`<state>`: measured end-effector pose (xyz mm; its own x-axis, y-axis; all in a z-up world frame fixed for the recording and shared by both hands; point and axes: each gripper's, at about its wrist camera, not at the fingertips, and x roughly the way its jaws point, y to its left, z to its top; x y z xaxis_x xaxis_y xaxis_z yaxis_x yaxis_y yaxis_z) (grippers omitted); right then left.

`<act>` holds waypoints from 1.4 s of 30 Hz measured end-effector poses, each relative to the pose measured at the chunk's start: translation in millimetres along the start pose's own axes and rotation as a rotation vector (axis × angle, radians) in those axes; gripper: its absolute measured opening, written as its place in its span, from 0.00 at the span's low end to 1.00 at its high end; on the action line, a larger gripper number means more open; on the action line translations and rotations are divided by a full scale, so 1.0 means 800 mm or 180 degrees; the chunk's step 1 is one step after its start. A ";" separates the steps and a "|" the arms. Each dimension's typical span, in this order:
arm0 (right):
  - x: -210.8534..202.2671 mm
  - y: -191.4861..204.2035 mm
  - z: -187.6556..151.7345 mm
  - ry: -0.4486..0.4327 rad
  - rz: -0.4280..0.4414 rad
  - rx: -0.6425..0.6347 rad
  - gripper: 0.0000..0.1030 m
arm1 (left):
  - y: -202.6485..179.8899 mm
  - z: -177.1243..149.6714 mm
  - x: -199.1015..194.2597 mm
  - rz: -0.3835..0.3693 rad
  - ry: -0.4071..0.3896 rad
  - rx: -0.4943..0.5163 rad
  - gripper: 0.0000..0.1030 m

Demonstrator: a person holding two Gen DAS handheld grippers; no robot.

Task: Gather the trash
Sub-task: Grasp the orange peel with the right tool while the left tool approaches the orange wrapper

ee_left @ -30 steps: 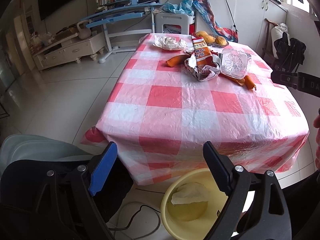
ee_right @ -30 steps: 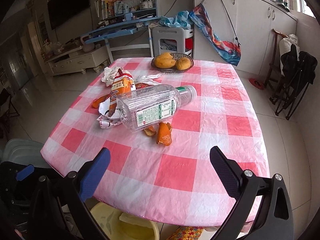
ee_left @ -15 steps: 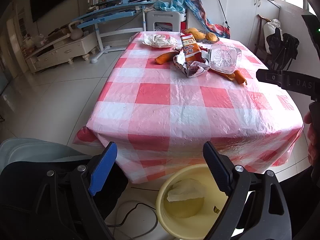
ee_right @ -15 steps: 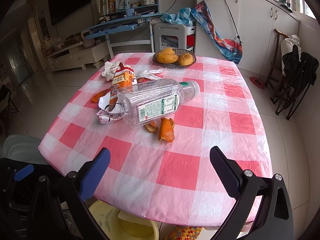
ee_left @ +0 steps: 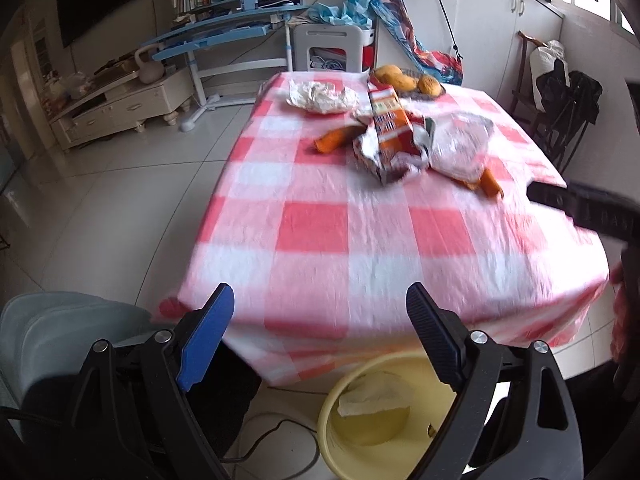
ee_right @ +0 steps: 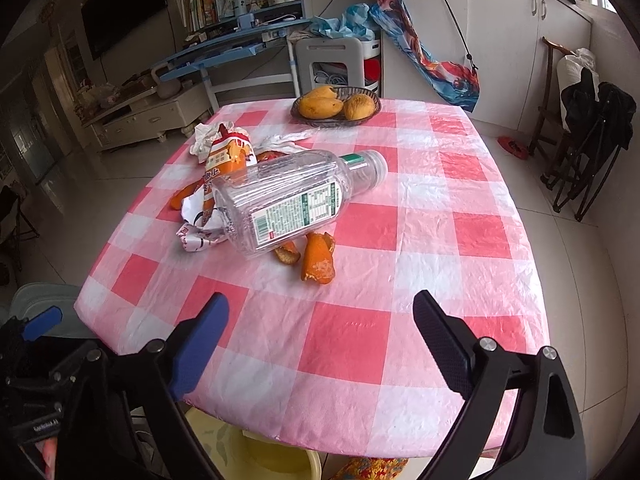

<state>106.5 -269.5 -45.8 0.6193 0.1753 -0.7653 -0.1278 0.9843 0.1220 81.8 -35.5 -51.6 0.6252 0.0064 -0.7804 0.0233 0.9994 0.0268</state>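
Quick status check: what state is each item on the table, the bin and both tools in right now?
Bottle: on its side, capped, empty, resting on peel.
Snack bag: torn open, crumpled.
Peel: loose on cloth.
Tissue: crumpled.
Fruit basket: upright, holding fruit.
Bin: on floor, tissue inside.
Left tool: open, empty.
Right tool: closing, nothing between.

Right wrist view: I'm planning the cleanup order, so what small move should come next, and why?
Probably ease the right tongs forward toward the plastic bottle. Their jaws are closing slightly but hold nothing. The bottle lies on its side, nearest of the trash, over the orange peel, with the yellow bin waiting below the table edge.
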 end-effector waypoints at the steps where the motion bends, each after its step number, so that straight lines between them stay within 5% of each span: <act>1: 0.002 -0.002 0.001 0.0018 0.0017 0.0025 0.80 | 0.000 0.011 0.004 -0.0021 0.0011 0.0006 0.83; 12: 0.046 0.004 0.025 0.0298 0.0024 -0.0233 0.60 | -0.007 0.097 0.075 -0.0098 -0.0013 -0.0026 0.83; 17: 0.078 -0.007 0.033 0.0468 0.0091 -0.0151 0.36 | -0.005 0.110 0.105 -0.0146 0.0050 -0.0121 0.83; 26: 0.082 -0.005 0.032 0.0476 0.0254 -0.0080 0.23 | -0.015 0.144 0.164 -0.0185 0.0109 -0.0182 0.82; 29: 0.082 -0.008 0.032 0.0474 0.0286 -0.0054 0.22 | -0.018 0.143 0.179 -0.0336 0.0174 -0.0208 0.59; 31: 0.081 -0.008 0.032 0.0485 0.0291 -0.0048 0.21 | -0.019 0.141 0.181 -0.0566 0.0184 -0.0225 0.18; 33: 0.075 -0.004 0.033 0.0472 0.0323 -0.0078 0.21 | -0.024 0.141 0.176 -0.0584 0.0168 -0.0190 0.09; 42: 0.051 -0.010 0.022 0.0396 0.0361 -0.0006 0.21 | 0.007 0.113 0.114 -0.0743 0.0117 -0.0323 0.05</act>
<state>146.6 -270.0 -66.5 0.5002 0.2811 -0.8190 -0.1931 0.9582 0.2110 209.0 -32.4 -66.1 0.5832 -0.2255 -0.7804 0.0843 0.9723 -0.2180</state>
